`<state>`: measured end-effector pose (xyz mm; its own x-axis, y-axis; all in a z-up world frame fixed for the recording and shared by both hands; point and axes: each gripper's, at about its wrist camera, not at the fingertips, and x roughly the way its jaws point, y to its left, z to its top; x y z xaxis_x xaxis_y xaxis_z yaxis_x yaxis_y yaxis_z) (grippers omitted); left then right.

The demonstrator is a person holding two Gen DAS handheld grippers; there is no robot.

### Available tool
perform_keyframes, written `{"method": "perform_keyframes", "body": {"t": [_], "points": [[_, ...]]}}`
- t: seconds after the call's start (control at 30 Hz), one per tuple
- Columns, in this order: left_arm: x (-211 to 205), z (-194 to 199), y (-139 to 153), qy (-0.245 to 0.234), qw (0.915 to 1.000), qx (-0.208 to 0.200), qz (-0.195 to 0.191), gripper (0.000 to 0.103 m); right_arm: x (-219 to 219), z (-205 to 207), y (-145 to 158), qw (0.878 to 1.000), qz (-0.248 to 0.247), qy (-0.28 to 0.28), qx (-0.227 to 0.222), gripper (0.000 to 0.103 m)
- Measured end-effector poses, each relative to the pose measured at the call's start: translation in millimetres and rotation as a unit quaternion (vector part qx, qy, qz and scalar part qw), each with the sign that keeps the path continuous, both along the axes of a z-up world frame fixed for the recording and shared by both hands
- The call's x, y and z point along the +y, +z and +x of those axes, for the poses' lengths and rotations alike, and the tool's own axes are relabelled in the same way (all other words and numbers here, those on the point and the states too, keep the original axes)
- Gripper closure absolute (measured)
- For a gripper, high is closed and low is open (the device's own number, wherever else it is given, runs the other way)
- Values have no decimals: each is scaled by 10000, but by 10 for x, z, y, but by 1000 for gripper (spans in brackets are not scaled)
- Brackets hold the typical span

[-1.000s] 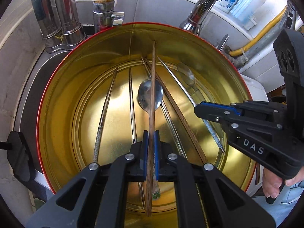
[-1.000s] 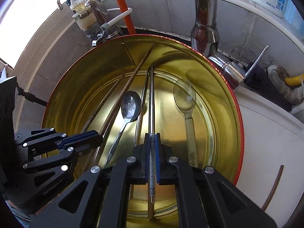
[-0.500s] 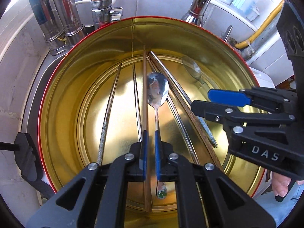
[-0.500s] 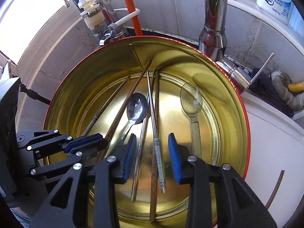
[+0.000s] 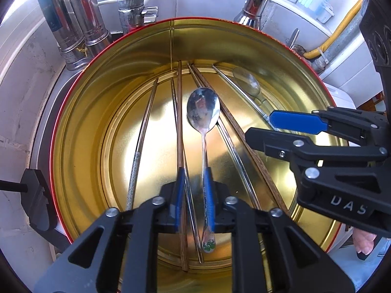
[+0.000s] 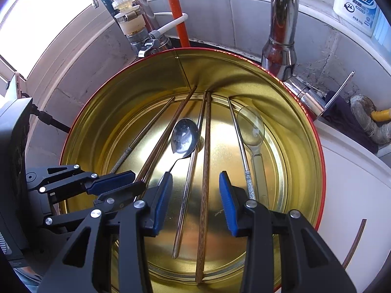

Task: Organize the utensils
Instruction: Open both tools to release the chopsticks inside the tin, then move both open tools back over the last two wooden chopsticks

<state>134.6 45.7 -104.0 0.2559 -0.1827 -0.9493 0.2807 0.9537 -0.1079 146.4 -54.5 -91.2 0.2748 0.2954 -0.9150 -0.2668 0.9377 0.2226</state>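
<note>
A round gold tin with a red rim point(image 5: 80, 112) point(image 6: 305, 146) holds the utensils. On its floor lie a steel spoon point(image 5: 202, 112) point(image 6: 184, 135), a clear plastic spoon point(image 5: 246, 83) point(image 6: 251, 127), wooden chopsticks point(image 5: 180, 122) point(image 6: 206, 158) and several metal chopsticks point(image 5: 141, 136) point(image 6: 188, 178). My left gripper point(image 5: 194, 195) is open and empty above a wooden chopstick and the steel spoon's handle. My right gripper point(image 6: 195, 200) is open and empty above a wooden chopstick and a metal one; it also shows at the right of the left wrist view point(image 5: 288, 127).
The tin sits in a sink. Chrome taps and pipes point(image 5: 83, 24) point(image 6: 281, 36) stand close behind its far rim. A detergent bottle point(image 6: 356, 5) and a yellow hose point(image 5: 342, 26) are at the back right. A white counter point(image 6: 354, 183) lies right of the tin.
Both grippers have opened. The left let go of a wooden chopstick and the right let go of a metal chopstick; both now lie on the tin's floor. Both grippers have drawn back.
</note>
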Motion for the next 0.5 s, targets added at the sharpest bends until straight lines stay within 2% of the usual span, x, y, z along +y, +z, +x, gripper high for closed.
{"method": "perform_keyframes", "body": {"t": [0.03,0.07,0.27,0.4,0.43,0.5], "points": [[-3,-13,30,25,9999,-111,24,45,4,-10,20,10000,5,-3,-20,62],[-2,-33,74,34,9996,-273,-3,38,-6,-22,40,10000,10,2,-41,62],[-16,-107,175,25,9990,-451,49,38,-58,-94,148,9999,61,-37,-140,62],[-6,-211,307,68,9979,-643,21,38,-129,-222,314,9991,194,-91,-372,61],[11,-255,363,93,9972,-741,-2,38,-169,-269,368,9985,272,-128,-457,58],[36,-353,485,142,9949,-993,-98,38,-289,-390,488,9963,467,-260,-675,38]]}}
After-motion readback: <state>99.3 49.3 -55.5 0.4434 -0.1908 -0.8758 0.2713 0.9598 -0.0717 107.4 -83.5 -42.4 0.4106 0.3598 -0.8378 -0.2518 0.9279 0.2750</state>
